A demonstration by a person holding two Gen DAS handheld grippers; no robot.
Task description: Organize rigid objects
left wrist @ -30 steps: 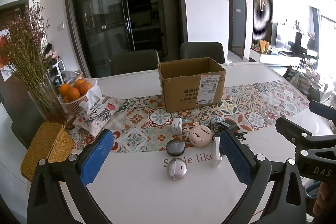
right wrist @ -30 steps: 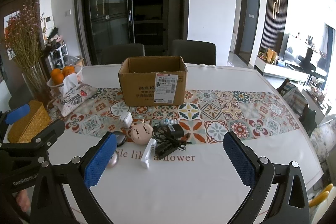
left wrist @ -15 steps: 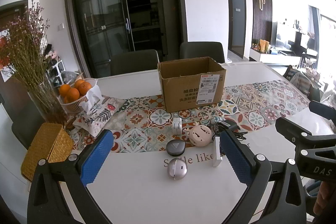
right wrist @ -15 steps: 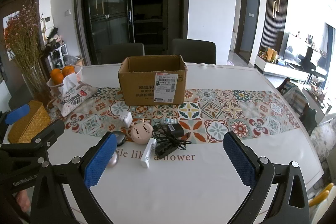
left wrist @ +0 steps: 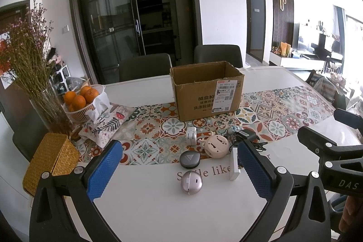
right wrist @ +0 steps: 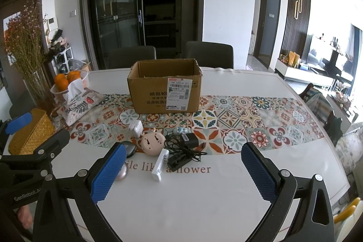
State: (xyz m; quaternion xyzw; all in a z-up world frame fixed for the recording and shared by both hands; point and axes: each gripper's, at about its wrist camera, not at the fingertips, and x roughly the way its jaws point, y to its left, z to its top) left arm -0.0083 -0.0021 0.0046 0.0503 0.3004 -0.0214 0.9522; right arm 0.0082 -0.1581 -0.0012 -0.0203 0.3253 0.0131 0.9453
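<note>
An open cardboard box (left wrist: 206, 90) (right wrist: 165, 87) stands mid-table on the patterned runner. In front of it lie small gadgets: a white plug (left wrist: 191, 136) (right wrist: 136, 128), a beige round case (left wrist: 215, 146) (right wrist: 153, 143), a dark grey case (left wrist: 189, 159), a silver round case (left wrist: 191, 182), a white stick-shaped device (left wrist: 234, 163) (right wrist: 160, 165), and a black charger with tangled cord (right wrist: 185, 146). My left gripper (left wrist: 179, 174) hovers open just short of the silver case. Further right, my right gripper (right wrist: 181, 170) also hangs open, near the white stick, holding nothing.
At the left are a woven yellow box (left wrist: 51, 161), a floral tissue pouch (left wrist: 106, 124), a basket of oranges (left wrist: 81, 101) and a vase of dried flowers (left wrist: 27, 56). Two dark chairs (left wrist: 145, 66) stand behind the table. The right gripper's body (left wrist: 331, 151) shows at the left view's right edge.
</note>
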